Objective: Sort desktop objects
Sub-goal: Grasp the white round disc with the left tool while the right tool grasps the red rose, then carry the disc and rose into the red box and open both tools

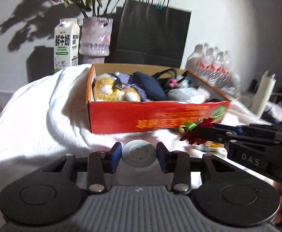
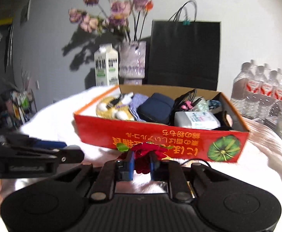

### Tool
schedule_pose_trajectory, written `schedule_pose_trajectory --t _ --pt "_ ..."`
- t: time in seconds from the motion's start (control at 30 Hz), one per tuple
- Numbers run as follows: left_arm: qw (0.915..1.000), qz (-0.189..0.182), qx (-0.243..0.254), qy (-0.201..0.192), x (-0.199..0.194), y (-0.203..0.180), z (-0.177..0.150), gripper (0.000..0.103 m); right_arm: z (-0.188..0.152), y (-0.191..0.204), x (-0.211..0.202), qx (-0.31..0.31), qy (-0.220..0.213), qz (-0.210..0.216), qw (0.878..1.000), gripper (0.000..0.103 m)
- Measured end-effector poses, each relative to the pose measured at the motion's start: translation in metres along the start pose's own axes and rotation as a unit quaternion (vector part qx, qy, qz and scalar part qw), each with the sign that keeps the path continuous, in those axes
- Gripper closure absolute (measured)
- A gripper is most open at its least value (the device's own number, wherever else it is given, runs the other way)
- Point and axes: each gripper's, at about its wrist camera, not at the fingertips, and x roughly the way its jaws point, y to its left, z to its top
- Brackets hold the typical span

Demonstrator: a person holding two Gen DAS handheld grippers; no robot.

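A red cardboard box (image 1: pixel 121 116) (image 2: pixel 94 127) sits on the white cloth, holding a yellow plush toy (image 1: pixel 110 92), a dark blue pouch (image 1: pixel 150 87), cables and a white packet (image 2: pixel 197 119). My left gripper (image 1: pixel 139 155) is shut on a round silver disc (image 1: pixel 139 154) just in front of the box. My right gripper (image 2: pixel 142 162) is shut on a red artificial rose (image 2: pixel 146 150) with a green leaf, close to the box's front wall. In the left wrist view the right gripper (image 1: pixel 201 133) reaches in from the right with the rose (image 1: pixel 194 135). The left gripper (image 2: pixel 71 152) shows at the left of the right wrist view.
Behind the box stand a milk carton (image 1: pixel 66 44), a purple vase of flowers (image 1: pixel 95 36) and a black paper bag (image 1: pixel 152 36). A pack of water bottles (image 1: pixel 214 65) is at the back right. Small items (image 1: pixel 210 145) lie under the right gripper. White cloth (image 1: pixel 44 116) covers the table.
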Motion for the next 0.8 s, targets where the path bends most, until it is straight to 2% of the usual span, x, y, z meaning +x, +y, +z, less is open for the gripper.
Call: schedule_pose_trajectory --t 0.17,0.3,0.4,0.57,0.67,0.8 --pt "0.9998 -0.013 -0.011 0.003 -0.039 -0.015 -0.022 0.063 -0.016 0.007 -0.062 0.029 -0.035 -0.006 0.999 0.089" --pt "0.9995 -0.012 0.03 0.004 -0.06 -0.035 -0.041 0.063 -0.036 0.012 -0.1 0.044 -0.037 -0.014 0.998 0.089" --pt "0.9994 -0.021 0.027 0.004 -0.076 -0.043 -0.051 0.063 -0.05 0.018 -0.122 0.033 -0.038 -0.032 0.998 0.089" --pt "0.9996 -0.005 0.029 0.001 -0.101 -0.052 -0.067 0.063 -0.068 0.024 -0.156 0.046 -0.044 -0.028 0.998 0.089" --pt "0.9995 0.007 0.029 0.013 -0.109 -0.053 -0.075 0.063 -0.076 0.028 -0.173 0.05 -0.052 -0.02 0.997 0.089" --pt "0.9993 0.009 0.034 0.01 -0.118 -0.059 -0.08 0.063 -0.082 0.03 -0.187 0.061 -0.059 -0.015 0.996 0.089"
